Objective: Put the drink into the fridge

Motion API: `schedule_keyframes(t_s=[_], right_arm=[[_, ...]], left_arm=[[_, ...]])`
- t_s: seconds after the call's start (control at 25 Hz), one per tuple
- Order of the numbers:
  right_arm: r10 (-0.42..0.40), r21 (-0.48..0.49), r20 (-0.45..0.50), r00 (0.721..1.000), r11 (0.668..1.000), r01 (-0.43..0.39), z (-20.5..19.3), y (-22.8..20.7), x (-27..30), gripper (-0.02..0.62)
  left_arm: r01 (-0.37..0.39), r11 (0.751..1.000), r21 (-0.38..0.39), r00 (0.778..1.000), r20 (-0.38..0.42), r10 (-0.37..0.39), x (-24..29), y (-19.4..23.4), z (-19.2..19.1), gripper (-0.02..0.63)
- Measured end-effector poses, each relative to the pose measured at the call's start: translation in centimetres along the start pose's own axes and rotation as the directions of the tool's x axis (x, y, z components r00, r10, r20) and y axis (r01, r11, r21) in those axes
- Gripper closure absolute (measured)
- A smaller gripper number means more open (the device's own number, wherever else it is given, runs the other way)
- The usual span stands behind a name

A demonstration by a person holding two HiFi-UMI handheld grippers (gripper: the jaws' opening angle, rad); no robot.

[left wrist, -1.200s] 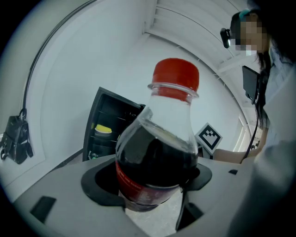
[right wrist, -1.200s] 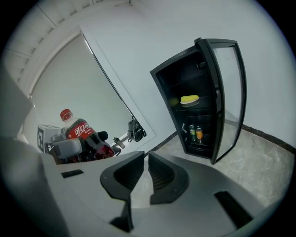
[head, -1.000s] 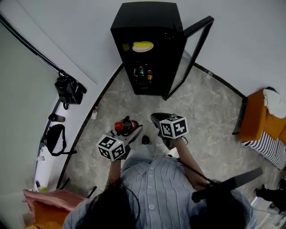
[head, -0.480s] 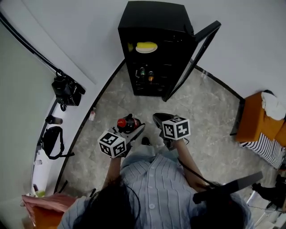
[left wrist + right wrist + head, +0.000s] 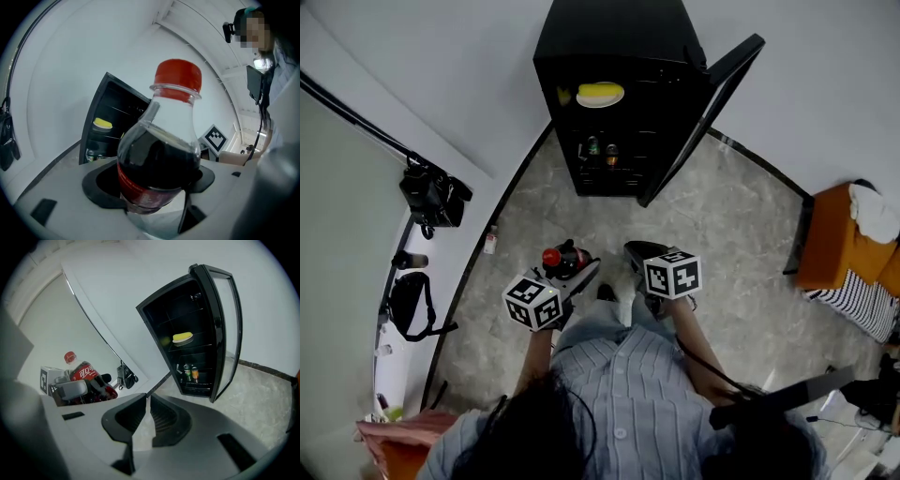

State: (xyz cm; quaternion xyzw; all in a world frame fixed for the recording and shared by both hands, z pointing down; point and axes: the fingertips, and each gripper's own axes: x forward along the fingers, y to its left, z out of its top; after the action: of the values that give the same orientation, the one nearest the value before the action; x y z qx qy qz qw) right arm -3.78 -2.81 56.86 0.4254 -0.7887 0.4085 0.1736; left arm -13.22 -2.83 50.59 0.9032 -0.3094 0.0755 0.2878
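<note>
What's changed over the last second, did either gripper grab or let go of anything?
Almost nothing. The head view drifted a little, and the right gripper edged slightly lower in it. Nothing was grabbed or released: the left gripper still clamps the bottle, the right gripper stays shut and empty, and the fridge door stays open.

bottle (image 5: pixel 159 159): red cap, dark brown cola, red label with white print. fridge (image 5: pixel 609 56), upper centre: black; yellow item (image 5: pixel 600 94) on its top shelf. floor (image 5: pixel 741 234): grey marbled. shirt (image 5: pixel 628 394): pale blue, thin stripes. cubes on left gripper (image 5: pixel 575 272) and right gripper (image 5: pixel 639 255): black-white squares. right edge: orange block (image 5: pixel 830 248), black-white striped cloth (image 5: pixel 862 309).
</note>
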Motion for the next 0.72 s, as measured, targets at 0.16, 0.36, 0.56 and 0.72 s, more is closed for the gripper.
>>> schedule_keyframes(t_s=[0.16,0.36,0.56,0.72], right_arm=[[0.002,-0.027,0.029,1.0,1.0,-0.001,2.2,-1.3,0.8,0.557],[0.024,-0.055,-0.004,1.0,0.998,-0.024,5.7,-3.9,2.9,0.557],[0.05,-0.091,-0.054,0.997,0.994,-0.054,9.2,-6.3,4.6,0.557],[0.068,-0.095,-0.084,0.994,0.993,-0.076,10.8,-8.0,5.9,0.557]], left_arm=[[-0.025,1.0,-0.017,1.0,-0.008,0.025,1.8,1.4,0.6,0.262],[-0.065,0.997,-0.031,0.998,0.009,0.066,4.8,3.3,2.5,0.262],[-0.102,0.992,-0.075,0.994,0.021,0.104,7.8,5.2,3.9,0.262],[-0.124,0.986,-0.11,0.991,0.032,0.128,10.6,6.9,5.0,0.262]])
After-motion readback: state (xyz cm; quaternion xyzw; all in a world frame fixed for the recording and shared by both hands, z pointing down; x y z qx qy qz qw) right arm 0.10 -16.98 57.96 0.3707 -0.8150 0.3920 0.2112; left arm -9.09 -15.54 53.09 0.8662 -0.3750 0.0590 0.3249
